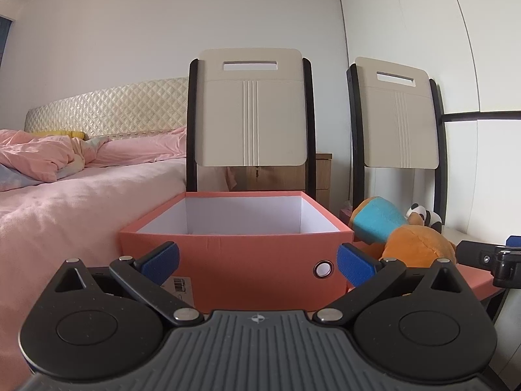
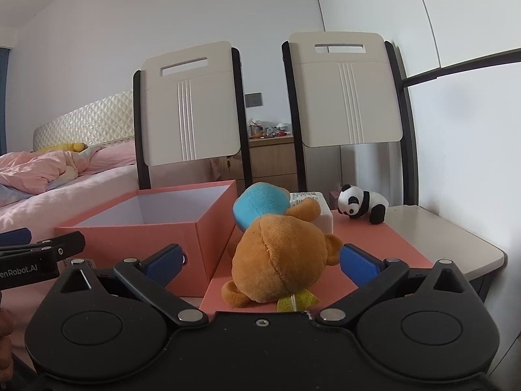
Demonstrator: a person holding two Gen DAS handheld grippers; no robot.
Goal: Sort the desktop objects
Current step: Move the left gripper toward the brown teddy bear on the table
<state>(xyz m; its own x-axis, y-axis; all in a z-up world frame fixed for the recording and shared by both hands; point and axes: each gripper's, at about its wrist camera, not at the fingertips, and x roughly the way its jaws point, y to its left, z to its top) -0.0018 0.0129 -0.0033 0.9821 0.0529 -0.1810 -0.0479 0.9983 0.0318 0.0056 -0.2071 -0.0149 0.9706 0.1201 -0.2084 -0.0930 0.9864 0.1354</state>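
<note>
An open salmon-pink box with a white inside stands right in front of my left gripper, which is open and empty. The box also shows in the right wrist view. An orange plush bear in a blue shirt lies on the pink lid beside the box. My right gripper is open, with its fingers on either side of the bear's head. A small panda plush stands further back on the lid. The bear and panda show at the right of the left wrist view.
A white block lies behind the bear. Two cream chair backs stand behind the table. A bed with pink bedding is at the left. A wooden nightstand sits between the chairs.
</note>
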